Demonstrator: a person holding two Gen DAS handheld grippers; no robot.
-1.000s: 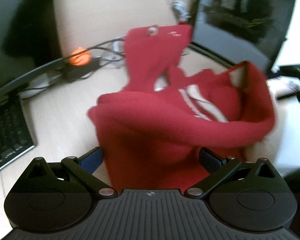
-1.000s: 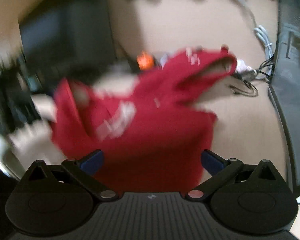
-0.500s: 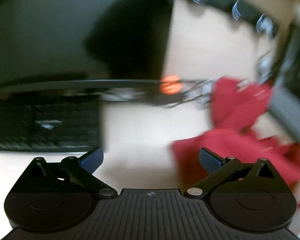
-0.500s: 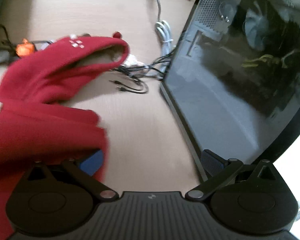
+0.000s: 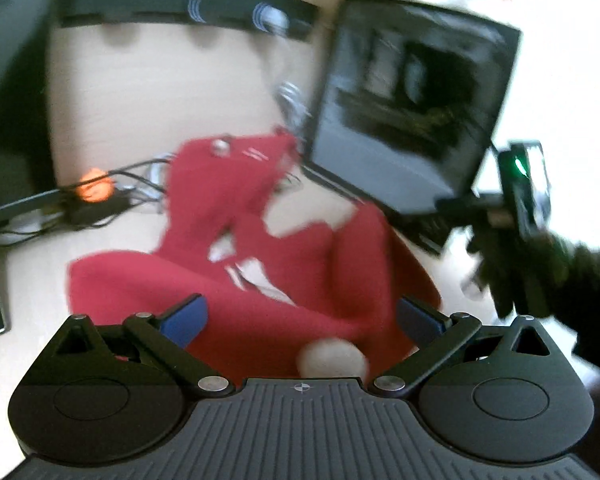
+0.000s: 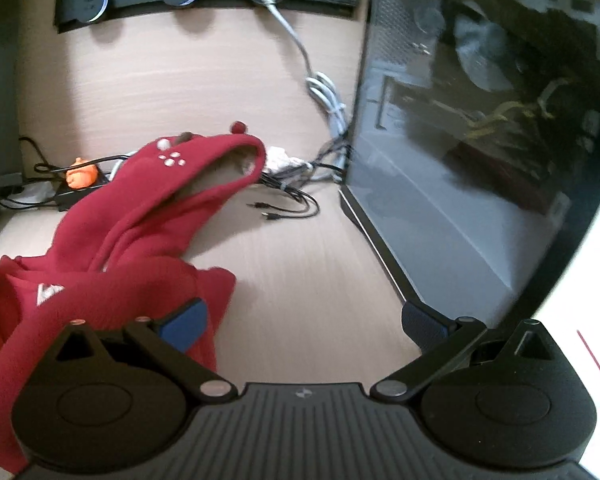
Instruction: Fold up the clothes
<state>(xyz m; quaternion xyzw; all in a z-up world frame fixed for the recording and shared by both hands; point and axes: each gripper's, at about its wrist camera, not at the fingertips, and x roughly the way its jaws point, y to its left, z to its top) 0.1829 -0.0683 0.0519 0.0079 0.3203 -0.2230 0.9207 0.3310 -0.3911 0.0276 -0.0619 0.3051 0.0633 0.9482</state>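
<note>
The red hooded garment (image 5: 260, 280) lies crumpled on the light wooden desk (image 6: 300, 280), its hood (image 6: 204, 168) propped up toward the tangle of cables (image 6: 296, 196) and the small orange figure (image 6: 82, 174). Half a second ago the left wrist view had swung off toward the keyboard, with the garment only at its right edge; now the left gripper (image 5: 300, 316) faces the garment squarely again, jaws spread wide with the cloth between them but not pinched. The right gripper (image 6: 304, 320) has also opened wide over bare desk, the garment's edge just past its left finger (image 6: 184, 324), much as before, and the glass-sided computer case (image 6: 480, 140) stands on its right.
</note>
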